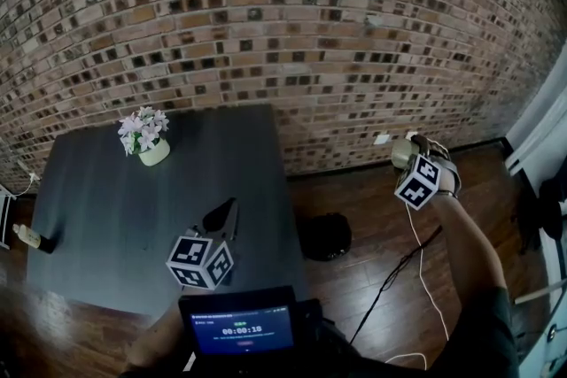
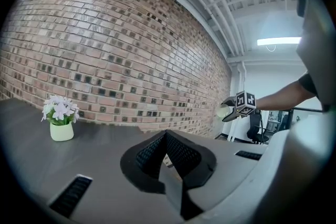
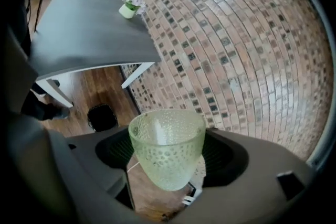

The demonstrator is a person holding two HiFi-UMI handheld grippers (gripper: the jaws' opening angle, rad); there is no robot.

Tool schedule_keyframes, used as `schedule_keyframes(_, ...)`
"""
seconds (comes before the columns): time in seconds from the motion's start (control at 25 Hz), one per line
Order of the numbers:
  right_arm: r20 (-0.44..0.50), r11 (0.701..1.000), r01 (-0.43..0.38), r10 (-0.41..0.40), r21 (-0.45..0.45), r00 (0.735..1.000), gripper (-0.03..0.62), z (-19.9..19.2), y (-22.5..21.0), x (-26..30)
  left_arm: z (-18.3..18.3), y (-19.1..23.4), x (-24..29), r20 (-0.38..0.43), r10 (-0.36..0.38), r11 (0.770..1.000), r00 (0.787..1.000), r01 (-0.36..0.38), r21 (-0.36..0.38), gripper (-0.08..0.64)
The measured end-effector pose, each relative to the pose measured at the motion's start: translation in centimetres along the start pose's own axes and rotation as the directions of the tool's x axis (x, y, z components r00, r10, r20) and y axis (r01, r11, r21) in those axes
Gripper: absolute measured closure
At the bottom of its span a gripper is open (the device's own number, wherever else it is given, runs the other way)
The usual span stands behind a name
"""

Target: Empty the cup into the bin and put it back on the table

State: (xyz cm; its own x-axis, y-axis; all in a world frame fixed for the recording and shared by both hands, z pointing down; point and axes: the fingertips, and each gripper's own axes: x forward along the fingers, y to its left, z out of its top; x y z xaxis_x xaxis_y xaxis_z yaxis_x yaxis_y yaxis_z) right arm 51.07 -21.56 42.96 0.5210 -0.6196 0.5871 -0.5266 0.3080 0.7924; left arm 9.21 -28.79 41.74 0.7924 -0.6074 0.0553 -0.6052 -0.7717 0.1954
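A: Head view first. Report on the cup.
B: Finds the cup (image 1: 401,157) off the table (image 1: 115,217), clamped in the right gripper (image 1: 413,146) and held in the air over the wooden floor (image 1: 354,190). Puts the bin (image 1: 326,236) on that floor just beside the table's right edge, well apart from the cup. Puts the left gripper (image 1: 226,210) above the table, idle.

A: Left gripper view?
B: Shows jaws pressed together with nothing between. Also takes in a flower pot (image 2: 61,131) standing on the table and, far off, the right gripper with the cup.

A: Right gripper view?
B: Shows both pads bearing on the sides of the cup, set wide, rim uppermost in that view. Cannot make out any contents through the dimpled glass. Places the bin low and to the left, not under the cup.

A: Step in hand?
B: Judged as the emptying stage, with the cup carried away from the table. Cannot settle whether already emptied.

A: Next move?
B: If loaded, calls for carrying over the mouth of the bin and tipping rim down. If spent, calls for a return to a bare part of the table, clear of the flower pot, setting down upright, then opening the jaws.
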Motion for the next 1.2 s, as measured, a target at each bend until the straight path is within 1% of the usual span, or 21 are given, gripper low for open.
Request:
schedule_keyframes(0.08,0.012,0.995,-0.028,0.027,0.098,1.000,0.204,-1.3,0.8,1.0,-0.1,0.0,-0.1,-0.001,-0.001,1.000,1.000,0.001,0.001,0.560)
schedule_keyframes(0.12,0.026,0.987,-0.044,0.040,0.156,0.999,0.204,-1.9,1.2,1.5,-0.1,0.0,-0.2,-0.002,0.000,1.000,1.000,0.000,0.002,0.560)
schedule_keyframes(0.2,0.073,0.963,-0.070,0.053,0.261,0.996,0.204,-2.1,1.6,1.6,-0.1,0.1,-0.4,-0.002,0.003,1.000,1.000,-0.003,0.003,0.560)
schedule_keyframes(0.28,0.127,0.935,-0.097,0.057,0.341,0.990,0.204,-1.6,1.7,1.0,-0.1,0.2,-0.5,0.001,0.006,1.000,1.000,-0.006,0.000,0.560)
schedule_keyframes(0.36,0.180,0.905,-0.126,0.056,0.406,0.982,0.204,-1.0,1.8,0.3,-0.1,0.2,-0.6,0.003,0.008,1.000,1.000,-0.008,-0.004,0.560)
schedule_keyframes(0.44,0.228,0.878,-0.157,0.056,0.452,0.972,0.204,-0.3,2.0,-0.4,-0.1,0.2,-0.7,0.003,0.008,1.000,1.000,-0.008,-0.005,0.560)
schedule_keyframes(0.52,0.271,0.858,-0.195,0.068,0.475,0.960,0.204,0.7,2.4,-1.3,-0.1,0.2,-0.7,0.001,0.007,1.000,1.000,-0.007,-0.006,0.560)
schedule_keyframes(0.6,0.311,0.845,-0.226,0.075,0.484,0.947,0.204,1.8,2.9,-2.2,-0.2,0.3,-0.8,-0.001,0.008,1.000,1.000,-0.008,-0.009,0.560)
schedule_keyframes(0.72,0.361,0.822,-0.253,0.062,0.510,0.930,0.204,3.1,3.1,-3.1,-0.4,0.6,-1.1,-0.001,0.014,1.000,1.000,-0.014,-0.014,0.560)
schedule_keyframes(0.88,0.416,0.781,-0.307,0.066,0.544,0.907,0.204,4.6,3.8,-4.3,-0.4,1.1,-1.6,0.002,0.025,0.999,1.000,-0.025,-0.022,0.560)
schedule_keyframes(1.0,0.473,0.747,-0.366,0.078,0.555,0.877,0.204,6.3,4.7,-5.4,-0.1,1.4,-2.2,0.011,0.035,0.999,0.999,-0.035,-0.030,0.560)
schedule_keyframes(1.12,0.531,0.731,-0.422,0.097,0.536,0.842,0.204,8.8,6.1,-6.7,0.0,1.6,-2.8,0.014,0.039,0.999,0.999,-0.038,-0.028,0.560)
schedule_keyframes(1.2,0.573,0.722,-0.462,0.111,0.515,0.812,0.204,10.7,7.0,-7.7,0.0,1.9,-3.3,0.019,0.046,0.999,0.999,-0.046,-0.029,0.560)
